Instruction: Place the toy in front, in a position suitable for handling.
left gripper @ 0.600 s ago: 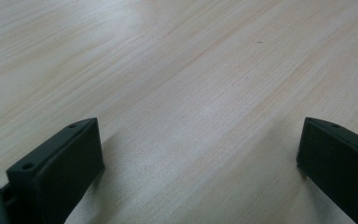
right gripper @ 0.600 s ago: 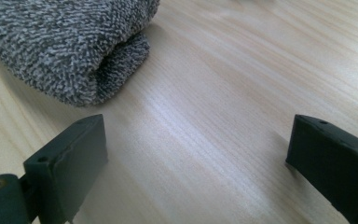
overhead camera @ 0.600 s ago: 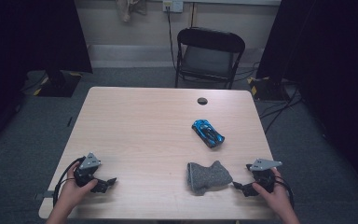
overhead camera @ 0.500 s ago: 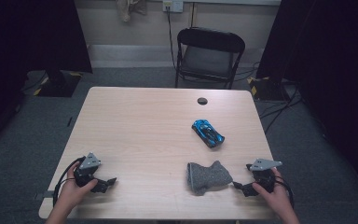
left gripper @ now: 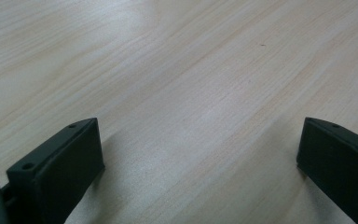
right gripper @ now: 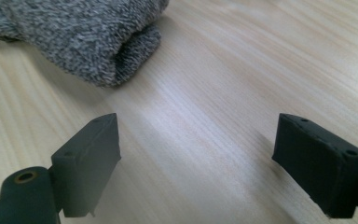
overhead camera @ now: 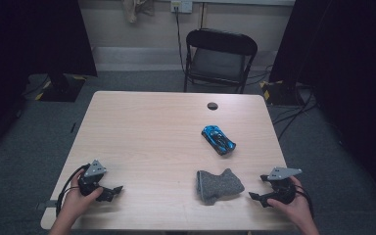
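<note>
Both sets of jaws are spread wide with nothing between them, just bare bench (overhead camera: 147, 132). Right gripper (overhead camera: 257, 198) is the one that matters here: the grey sock (overhead camera: 218, 185) lies just beyond its jaws, ahead and a bit to the left in the right gripper view (right gripper: 88, 37), folded end facing them. Left gripper (overhead camera: 113, 191) sits well apart across the bench, so I'd guess the right goes in.
</note>
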{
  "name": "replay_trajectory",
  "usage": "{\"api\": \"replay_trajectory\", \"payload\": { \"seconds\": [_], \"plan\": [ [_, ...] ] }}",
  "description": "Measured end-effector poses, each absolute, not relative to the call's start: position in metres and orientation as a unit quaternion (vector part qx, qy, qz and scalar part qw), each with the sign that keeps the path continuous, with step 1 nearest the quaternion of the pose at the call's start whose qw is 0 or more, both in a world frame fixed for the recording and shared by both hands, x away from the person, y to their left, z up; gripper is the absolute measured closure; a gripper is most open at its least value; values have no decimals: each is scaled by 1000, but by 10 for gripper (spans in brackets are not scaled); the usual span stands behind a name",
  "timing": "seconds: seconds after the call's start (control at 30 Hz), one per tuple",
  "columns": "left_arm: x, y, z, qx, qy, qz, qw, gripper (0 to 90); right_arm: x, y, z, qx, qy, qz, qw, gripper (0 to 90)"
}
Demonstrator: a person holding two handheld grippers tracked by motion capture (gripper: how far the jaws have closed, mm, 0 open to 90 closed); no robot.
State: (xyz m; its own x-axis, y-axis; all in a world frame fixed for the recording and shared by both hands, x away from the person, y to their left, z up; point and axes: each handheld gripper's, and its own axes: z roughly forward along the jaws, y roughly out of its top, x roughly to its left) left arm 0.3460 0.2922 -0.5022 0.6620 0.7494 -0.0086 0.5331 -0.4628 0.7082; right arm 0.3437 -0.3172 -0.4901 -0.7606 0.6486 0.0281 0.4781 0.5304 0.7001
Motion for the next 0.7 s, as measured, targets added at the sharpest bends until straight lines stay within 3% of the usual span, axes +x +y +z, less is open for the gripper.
{"api": "replay_trajectory", "payload": {
  "seconds": [0.43,0.7],
  "plan": [
    [348,290,-502,840,384,156,350,0,336,-299,-466,291,857,415,88,138],
    [349,290,-502,839,384,156,351,0,339,-265,-461,249,877,401,85,139]
  ]
}}
